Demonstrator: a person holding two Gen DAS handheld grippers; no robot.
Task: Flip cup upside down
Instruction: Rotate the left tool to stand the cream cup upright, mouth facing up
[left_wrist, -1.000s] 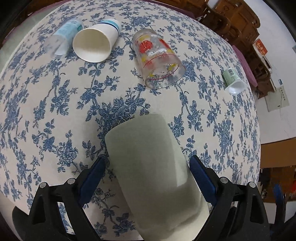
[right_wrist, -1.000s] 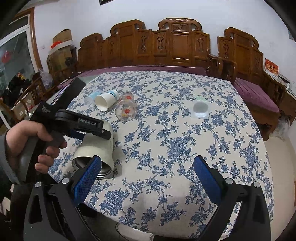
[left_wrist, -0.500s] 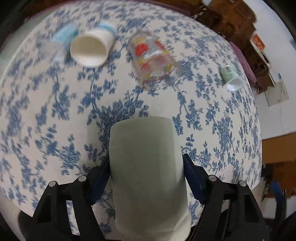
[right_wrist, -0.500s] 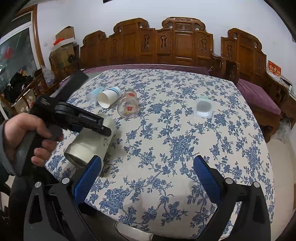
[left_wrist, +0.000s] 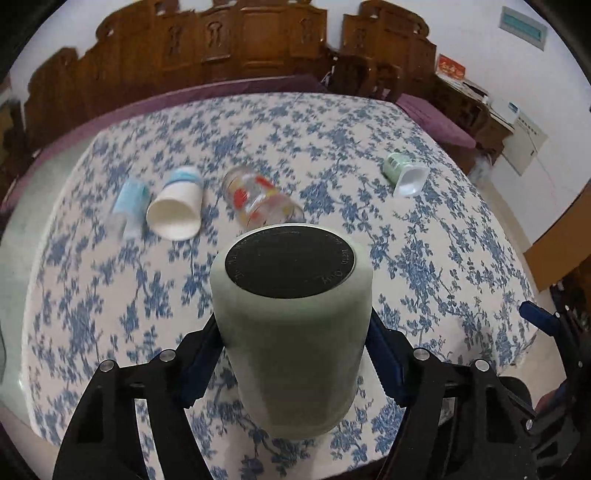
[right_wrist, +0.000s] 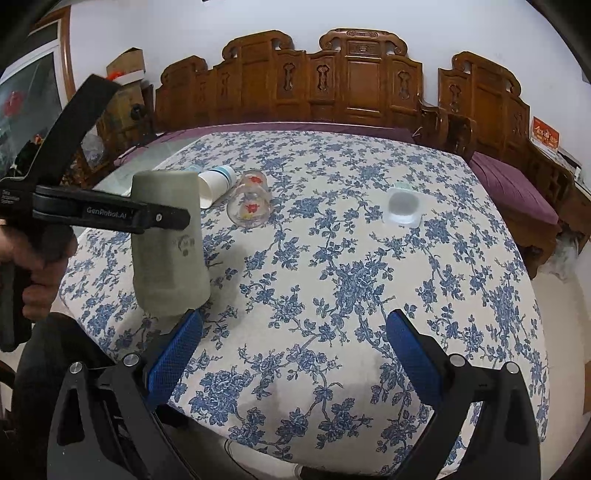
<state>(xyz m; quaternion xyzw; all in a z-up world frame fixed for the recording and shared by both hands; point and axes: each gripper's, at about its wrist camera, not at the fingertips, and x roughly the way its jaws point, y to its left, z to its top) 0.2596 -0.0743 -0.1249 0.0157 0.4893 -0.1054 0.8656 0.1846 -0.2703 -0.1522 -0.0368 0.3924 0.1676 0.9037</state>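
My left gripper (left_wrist: 293, 354) is shut on a pale green cup (left_wrist: 291, 332), one finger on each side. The cup stands upside down, its dark round base facing up. In the right wrist view the same cup (right_wrist: 168, 254) hangs mouth down just above the front left of the table, with the left gripper's finger (right_wrist: 110, 216) across it. I cannot tell whether its rim touches the cloth. My right gripper (right_wrist: 291, 347) is open and empty over the table's front edge.
The blue-flowered tablecloth (right_wrist: 351, 266) carries a white paper cup (right_wrist: 216, 182), a printed glass (right_wrist: 251, 203) and a small green yogurt cup (right_wrist: 402, 205), all lying on their sides. A clear blue bottle (left_wrist: 127, 206) lies left of them. Carved wooden chairs (right_wrist: 354, 81) stand behind.
The left gripper closed on the green cup lying on the table, lifted it and turned it from lying to mouth down. The right gripper stayed where it was.
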